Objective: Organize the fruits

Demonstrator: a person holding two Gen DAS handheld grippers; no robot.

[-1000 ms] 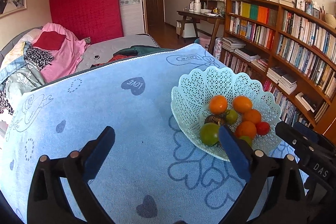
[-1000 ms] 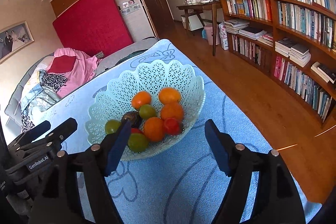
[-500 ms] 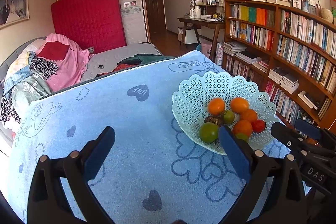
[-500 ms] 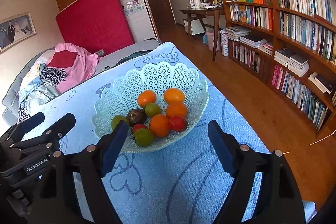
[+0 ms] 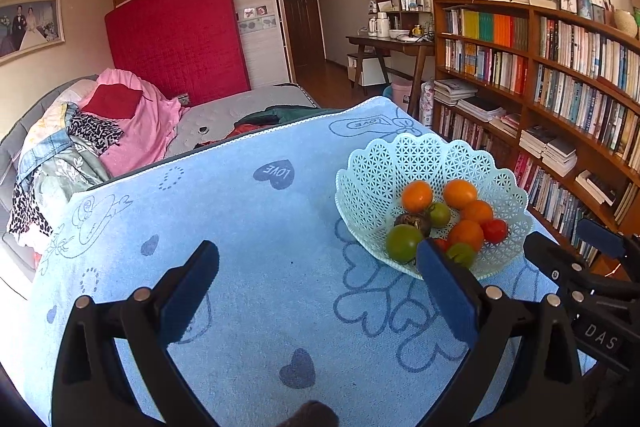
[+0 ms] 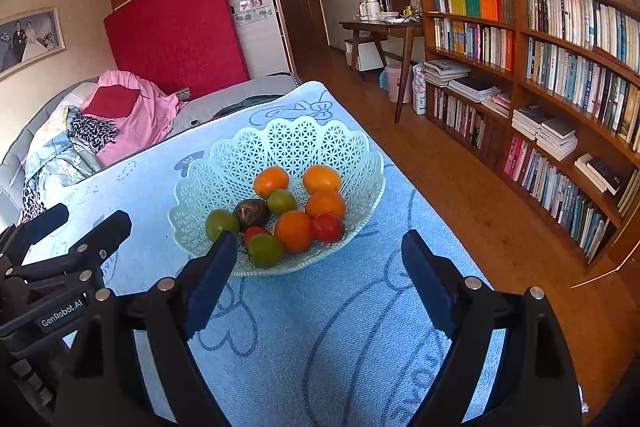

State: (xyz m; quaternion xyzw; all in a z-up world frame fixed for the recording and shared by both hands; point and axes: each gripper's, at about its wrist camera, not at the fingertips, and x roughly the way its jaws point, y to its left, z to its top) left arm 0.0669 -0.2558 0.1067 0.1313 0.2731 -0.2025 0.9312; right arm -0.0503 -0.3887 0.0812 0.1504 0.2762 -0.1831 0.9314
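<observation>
A pale green lattice basket (image 5: 376, 167) (image 6: 300, 139) stands on a blue towel-covered table (image 5: 260, 227) at its right side. It holds several orange fruits (image 6: 294, 230), green ones (image 6: 264, 250), red ones (image 6: 327, 227) and one dark fruit (image 6: 251, 211). My left gripper (image 5: 316, 267) is open and empty over the towel, left of the basket. My right gripper (image 6: 316, 255) is open and empty just in front of the basket. Each gripper shows at the edge of the other's view.
A tall wooden bookshelf (image 6: 540, 75) full of books runs along the right. Wooden floor (image 6: 460, 195) lies beyond the table's right edge. A bed with clothes (image 5: 120, 115) stands behind the table, and a desk (image 5: 392, 43) at the back.
Both grippers have drawn back and up a little from the basket, so it looks smaller and farther away. The fruits have not moved. Both stay open.
</observation>
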